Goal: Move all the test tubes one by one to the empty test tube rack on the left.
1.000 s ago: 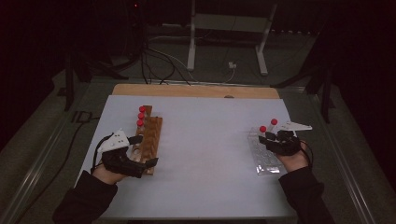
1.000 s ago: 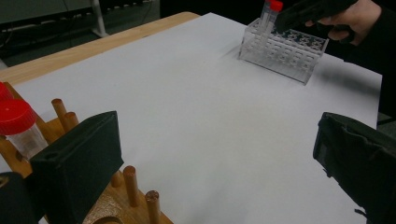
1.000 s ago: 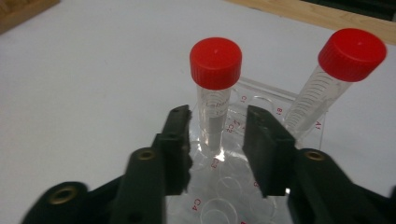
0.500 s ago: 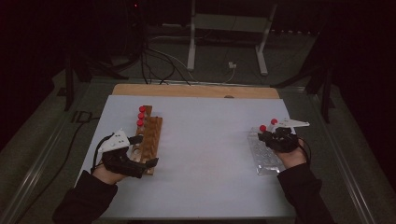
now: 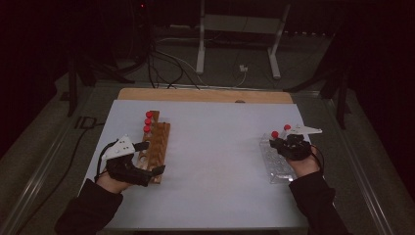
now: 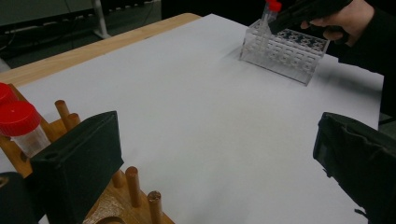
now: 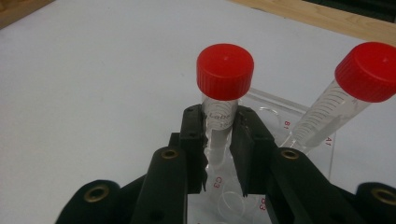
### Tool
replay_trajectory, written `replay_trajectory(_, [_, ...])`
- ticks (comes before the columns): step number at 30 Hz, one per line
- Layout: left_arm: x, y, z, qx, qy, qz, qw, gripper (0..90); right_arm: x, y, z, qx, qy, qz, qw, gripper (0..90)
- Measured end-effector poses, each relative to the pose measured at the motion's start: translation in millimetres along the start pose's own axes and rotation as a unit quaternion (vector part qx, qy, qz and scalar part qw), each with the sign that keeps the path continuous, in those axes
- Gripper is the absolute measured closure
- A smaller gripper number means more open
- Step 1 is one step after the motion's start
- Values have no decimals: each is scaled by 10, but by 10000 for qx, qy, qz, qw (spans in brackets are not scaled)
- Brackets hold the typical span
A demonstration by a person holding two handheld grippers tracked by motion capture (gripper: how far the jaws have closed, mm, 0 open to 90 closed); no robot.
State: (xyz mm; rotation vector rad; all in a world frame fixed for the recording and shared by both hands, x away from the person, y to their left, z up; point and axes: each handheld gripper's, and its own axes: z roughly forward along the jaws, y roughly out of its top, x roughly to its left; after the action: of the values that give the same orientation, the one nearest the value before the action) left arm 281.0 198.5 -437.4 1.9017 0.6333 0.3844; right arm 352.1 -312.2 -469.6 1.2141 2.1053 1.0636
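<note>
Tube (image 7: 219, 114) w/ red screw cap sits clamped between the jaws of the right gripper (image 5: 285, 145), held upright over the clear plastic rack (image 5: 276, 165) at abt 3 o'clock on the table (image 5: 215, 156). Versus a sec ago, the right hand has slid a touch toward 9 o'clock along that rack while the wooden rack (image 5: 155, 145) and left gripper (image 5: 147, 166) stayed put; judged from that, the tube is being lined up w/ a hole, not yet seated. In the right gripper view its lower end hangs just above the printed C3 mark. A second capped tube (image 7: 336, 105) leans in the rack's far row, near the A1 label.

Left gripper rests at abt 9 o'clock, jaws spread wide and holding nothing, one jaw against the wooden rack, which carries three more red-capped tubes (image 5: 148, 121) at its far end.

Materials: tubes are see-through plastic w/ printed scale lines, caps ribbed and matte; clear rack is glossy acrylic w/ round holes; wooden rack is brown, w/ round pegs; tabletop is a smooth pale sheet over a wood board.
</note>
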Motion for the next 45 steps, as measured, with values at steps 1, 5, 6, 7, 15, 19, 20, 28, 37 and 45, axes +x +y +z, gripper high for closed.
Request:
replay_trajectory(1, [-1,1,-1,-3,9,10,10000,20,4,1,-4,-10,-20,-20,10000,751])
replay_trajectory(5, [-2,-2,5,14,-14,2,10000,20,5,9,-43,-65,-12,-6,10000,752])
replay_trajectory(6, [-1,-3,6,15,-12,10,10000,20,1,11,-56,-75,-7,4,10000,752])
replay_trajectory(7, [-1,-3,6,10,4,6,10000,20,-4,10,-69,-97,-5,6,10000,752])
replay_trajectory(15, [-4,6,-2,-9,-15,0,10000,20,-3,55,-202,-281,-25,29,9996,752])
replay_trajectory(19, [-5,8,-2,-5,-21,-1,10000,20,0,92,-327,-449,-45,16,9990,752])
replay_trajectory(20, [-7,9,-1,0,-16,11,10000,20,4,101,-355,-500,-60,8,9987,752])
replay_trajectory(28, [-22,23,13,29,-58,26,10000,20,45,184,-579,-793,-132,-62,9967,752])
replay_trajectory(37, [-74,88,28,-21,-167,93,9998,20,267,285,-682,-975,112,-309,9947,752])
replay_trajectory(45, [-116,141,63,-41,-282,132,9995,20,495,301,-594,-876,388,-554,9939,752])
